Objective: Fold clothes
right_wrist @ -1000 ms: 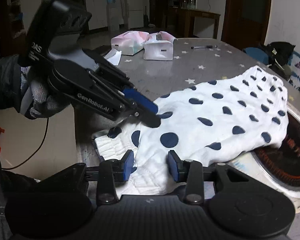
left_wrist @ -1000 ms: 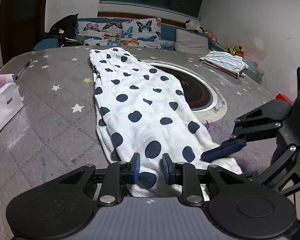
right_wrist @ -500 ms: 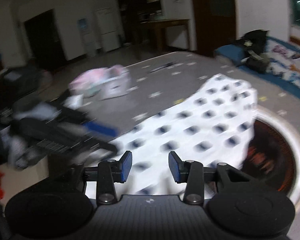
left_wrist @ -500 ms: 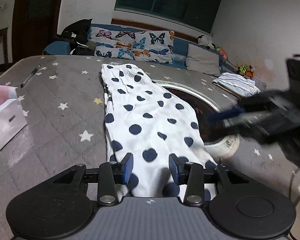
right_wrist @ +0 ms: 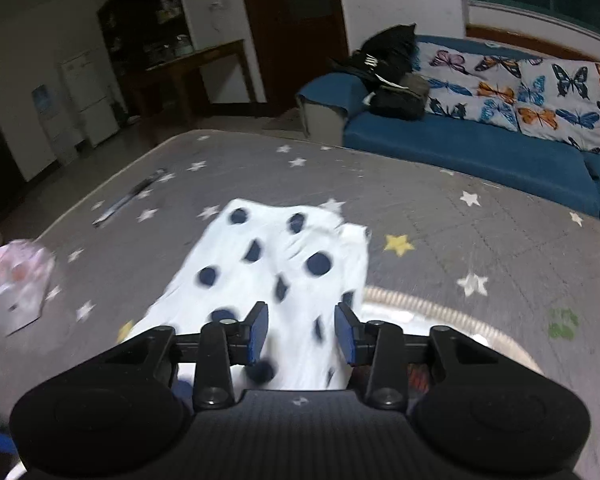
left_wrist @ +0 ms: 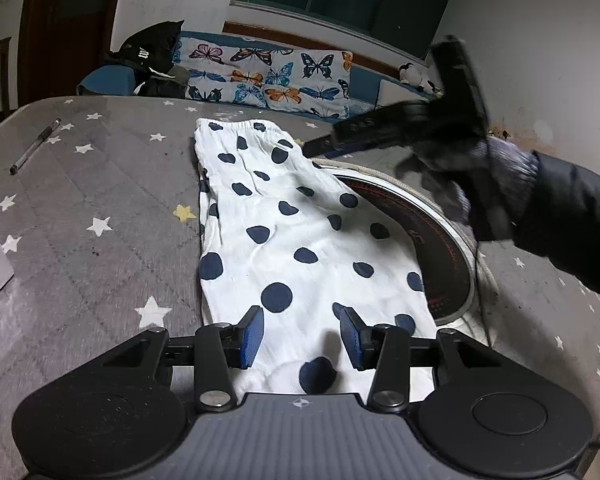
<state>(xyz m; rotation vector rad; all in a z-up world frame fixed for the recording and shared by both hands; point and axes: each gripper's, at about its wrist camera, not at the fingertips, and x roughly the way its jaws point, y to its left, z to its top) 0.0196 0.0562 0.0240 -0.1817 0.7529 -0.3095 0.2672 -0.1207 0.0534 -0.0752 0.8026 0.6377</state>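
Grey star-print worktop [left_wrist: 100, 200] carries a pen [left_wrist: 35, 146] far left, a white tissue pack [right_wrist: 14, 288] at the left edge and a round dark burner [left_wrist: 432, 248] set into the middle. White polka-dot garment [left_wrist: 284, 240] lies flat along the worktop, its right edge draped over the burner rim, elastic waistband at the far end. Butterfly-print sofa [right_wrist: 520, 120] behind.

Left gripper [left_wrist: 302, 336] hovers tilted down over the near hem; jaws have just been opening, apart, cloth below, not pinched. Right gripper [right_wrist: 301, 334], in a gloved hand [left_wrist: 480, 172], is angled down over the waistband end, blurred; jaws have just been closing, a gap left between them, nothing gripped.
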